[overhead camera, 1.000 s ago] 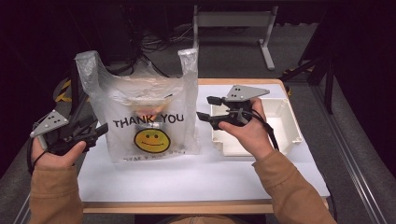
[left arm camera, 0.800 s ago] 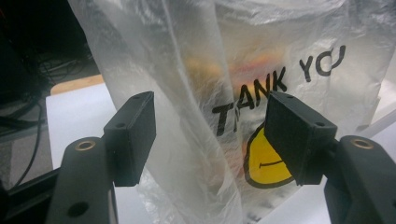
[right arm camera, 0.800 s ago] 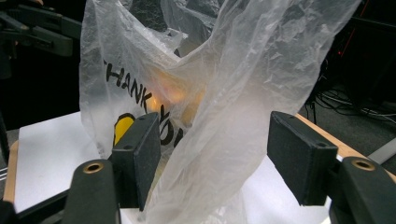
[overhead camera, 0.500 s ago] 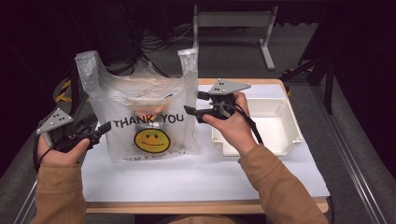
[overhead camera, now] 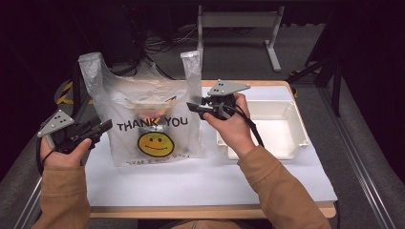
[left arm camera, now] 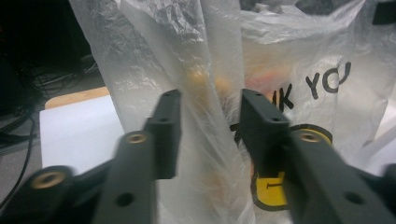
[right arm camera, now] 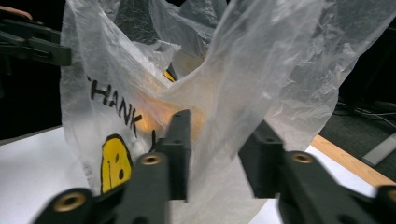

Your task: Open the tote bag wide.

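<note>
A thin, translucent white plastic bag (overhead camera: pixel 153 119) stands upright at centre-left of the high view, on the white table (overhead camera: pixel 200 181). Its two handle loops rise at the upper left and upper centre. Black letters reading "THANK YOU" run across its front above a yellow smiley face, and blurred orange-yellow shapes show through the crinkled film; what they are cannot be told.

The left gripper (overhead camera: pixel 98 129), held by the left hand (overhead camera: pixel 64 150) at the left edge of the frame, points at the bag's left side. In the left gripper view its jaws stand apart with a fold of the bag (left arm camera: pixel 210 116) between them.

The right gripper (overhead camera: pixel 196 108), in the right hand (overhead camera: pixel 231 129) at centre, reaches the bag's right edge. In the right gripper view its jaws stand apart around a ridge of film (right arm camera: pixel 233 107).

A white tray (overhead camera: pixel 298 125) sits at the right, just beside the bag.
</note>
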A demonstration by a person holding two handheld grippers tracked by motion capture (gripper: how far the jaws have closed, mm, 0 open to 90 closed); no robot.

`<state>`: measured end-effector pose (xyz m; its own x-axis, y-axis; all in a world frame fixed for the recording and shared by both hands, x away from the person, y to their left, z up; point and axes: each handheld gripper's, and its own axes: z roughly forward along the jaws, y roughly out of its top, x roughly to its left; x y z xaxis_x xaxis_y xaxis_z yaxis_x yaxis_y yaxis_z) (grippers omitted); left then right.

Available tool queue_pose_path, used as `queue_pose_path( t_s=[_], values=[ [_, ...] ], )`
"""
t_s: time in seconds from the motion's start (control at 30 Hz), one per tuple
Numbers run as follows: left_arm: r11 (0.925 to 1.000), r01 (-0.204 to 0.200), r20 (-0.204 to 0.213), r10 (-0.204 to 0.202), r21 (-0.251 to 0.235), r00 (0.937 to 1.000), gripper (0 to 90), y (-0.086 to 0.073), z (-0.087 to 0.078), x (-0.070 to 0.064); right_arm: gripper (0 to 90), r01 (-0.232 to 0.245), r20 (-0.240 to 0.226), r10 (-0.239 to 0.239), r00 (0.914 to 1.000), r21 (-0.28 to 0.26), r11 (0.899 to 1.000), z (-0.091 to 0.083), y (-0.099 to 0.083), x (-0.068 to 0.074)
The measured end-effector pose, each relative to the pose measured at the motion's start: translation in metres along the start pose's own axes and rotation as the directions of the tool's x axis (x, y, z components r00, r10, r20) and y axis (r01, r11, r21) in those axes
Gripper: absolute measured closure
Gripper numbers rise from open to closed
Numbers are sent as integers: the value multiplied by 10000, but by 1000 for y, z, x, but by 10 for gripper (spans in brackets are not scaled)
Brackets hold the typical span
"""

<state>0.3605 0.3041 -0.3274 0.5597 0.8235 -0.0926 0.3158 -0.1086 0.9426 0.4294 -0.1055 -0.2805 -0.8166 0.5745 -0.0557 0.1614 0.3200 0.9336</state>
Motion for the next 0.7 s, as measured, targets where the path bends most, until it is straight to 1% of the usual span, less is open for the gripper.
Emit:
queue_pose_path(
  t_s=[0.03,0.07,0.1,0.13,0.17,0.2,0.5,0.57,0.7],
  values=[
    [10000,-47,26,47,19,10000,643,0,0,0,755,0,0,0,10000,0,10000,0,0,0],
    [9999,-134,182,132,90,9997,735,0,0,-1,842,94,-15,-94,10000,24,10000,0,-1,0],
    [9999,-134,182,132,90,9997,788,0,0,-1,842,94,-15,-94,10000,24,10000,0,-1,0],
    [9996,-234,375,228,169,9990,844,0,-1,-1,895,171,33,-171,9998,-6,9999,-2,-1,0],
    [9996,-234,375,228,169,9990,887,0,-1,-1,900,166,3,-166,9999,-11,9999,-2,-2,0],
    [9995,-286,377,282,108,9989,897,0,-3,-2,900,156,9,-156,9999,-22,9999,-3,-2,0],
    [9991,-411,323,412,-36,9986,899,3,-11,-3,900,188,68,-187,9998,-110,9998,-9,-3,-3],
    [9988,-478,357,476,46,9982,899,2,-12,-3,900,166,18,-166,9999,-104,9998,-11,-4,-3],
    [9965,-638,575,607,539,9965,899,-3,-11,-3,900,151,-78,-150,9999,38,9999,-12,-9,-2]
  ],
)
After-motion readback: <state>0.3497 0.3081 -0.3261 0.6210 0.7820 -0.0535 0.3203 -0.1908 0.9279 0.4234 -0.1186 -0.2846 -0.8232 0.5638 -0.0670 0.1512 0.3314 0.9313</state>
